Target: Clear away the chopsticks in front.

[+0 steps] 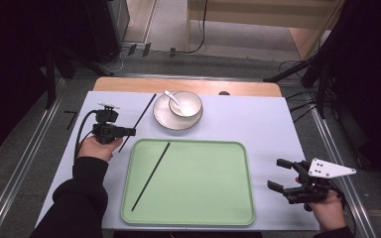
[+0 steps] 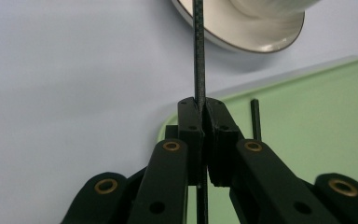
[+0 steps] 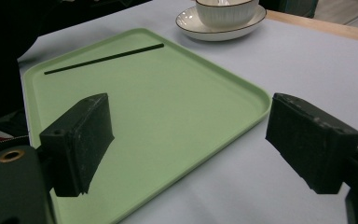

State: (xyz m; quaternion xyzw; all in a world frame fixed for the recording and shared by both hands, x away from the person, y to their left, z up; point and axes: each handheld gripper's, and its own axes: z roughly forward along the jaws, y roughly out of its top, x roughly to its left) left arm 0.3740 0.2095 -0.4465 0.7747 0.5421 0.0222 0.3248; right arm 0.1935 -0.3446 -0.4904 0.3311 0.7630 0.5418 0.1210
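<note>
My left gripper [image 1: 128, 132] is shut on a thin black chopstick [image 1: 145, 111] that slants from beside the plate down past the tray's top left corner. In the left gripper view the jaws [image 2: 200, 106] pinch that chopstick [image 2: 198, 51], which runs up toward the plate [image 2: 256, 39]. A second black chopstick [image 1: 151, 176] lies diagonally on the left half of the green tray [image 1: 218, 198]; its end [image 2: 255, 119] and its length [image 3: 105, 58] are visible. My right gripper [image 1: 276, 173] stands open just right of the tray, its jaws [image 3: 191, 135] wide apart with nothing between them.
A white bowl [image 1: 185, 104] with a white spoon [image 1: 172, 98] in it sits on a white plate [image 1: 166, 119] behind the tray; the bowl [image 3: 223, 11] shows far off too. A pale mat [image 1: 263, 124] covers the table, with bare room on its right.
</note>
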